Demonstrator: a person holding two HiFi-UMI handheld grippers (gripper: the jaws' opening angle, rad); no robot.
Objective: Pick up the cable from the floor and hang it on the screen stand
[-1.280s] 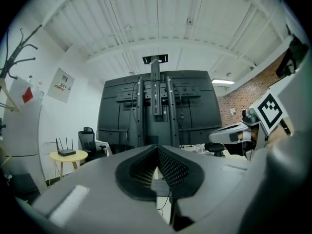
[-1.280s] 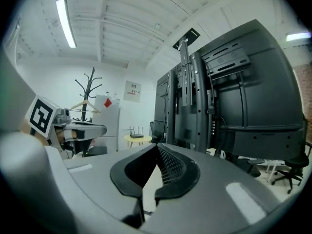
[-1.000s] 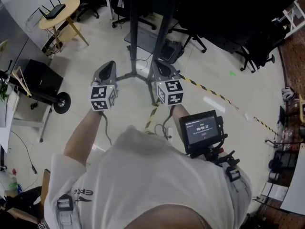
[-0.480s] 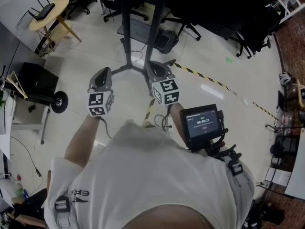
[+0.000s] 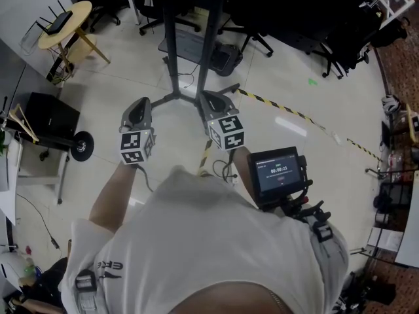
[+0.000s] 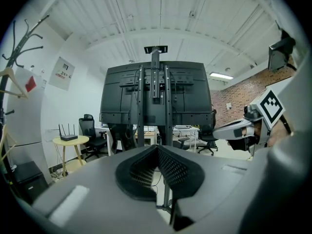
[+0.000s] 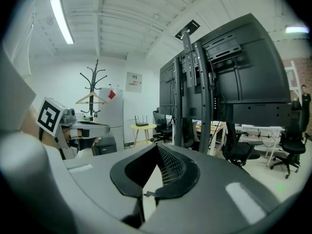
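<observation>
On floor: cable (image 5: 225, 169) lies beside striped tape (image 5: 205, 154), near right gripper (image 5: 205, 97).
Left gripper (image 5: 142, 102): fingers closed together, empty.
Right gripper: fingers closed together, empty.
Change: both grippers lower than 1 s ago, facing screen stand (image 5: 185, 51).

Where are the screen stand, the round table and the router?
screen stand (image 6: 155, 89), left gripper view, on its central column.
round table (image 5: 78, 15), head view, on bare tabletop.
router (image 5: 57, 22), head view, on its body.

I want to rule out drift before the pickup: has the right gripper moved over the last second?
Yes, a little. Judged against the striped floor tape, the right gripper has slipped down the picture, toward the person.
</observation>
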